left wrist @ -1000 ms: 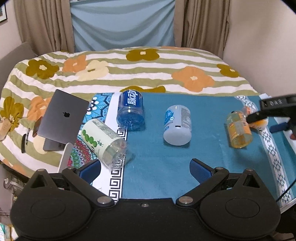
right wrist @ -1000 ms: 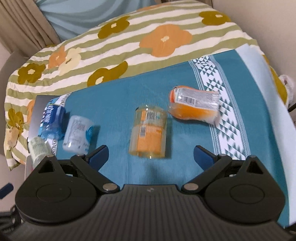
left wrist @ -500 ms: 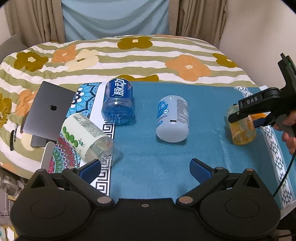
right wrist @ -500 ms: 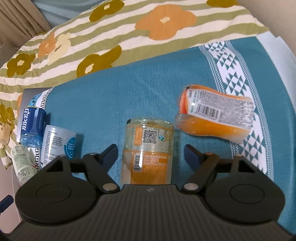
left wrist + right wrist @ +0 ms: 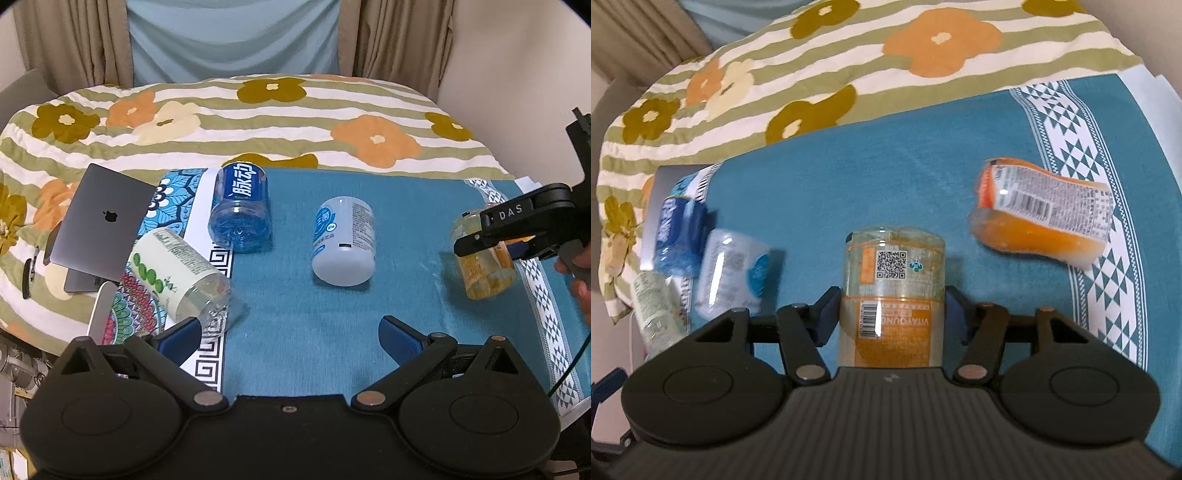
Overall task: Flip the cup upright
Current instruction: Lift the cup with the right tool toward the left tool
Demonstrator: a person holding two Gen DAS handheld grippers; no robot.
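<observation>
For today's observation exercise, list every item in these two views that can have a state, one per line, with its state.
Yellow-orange cup: on its side, between the right tool's fingers.
Right tool: closed on the yellow-orange cup.
Left tool: open, holding nothing.
Blue cup: on its side.
White cup: on its side.
Green-dotted cup: on its side.
Orange pouch cup: on its side.
Laptop: closed.
</observation>
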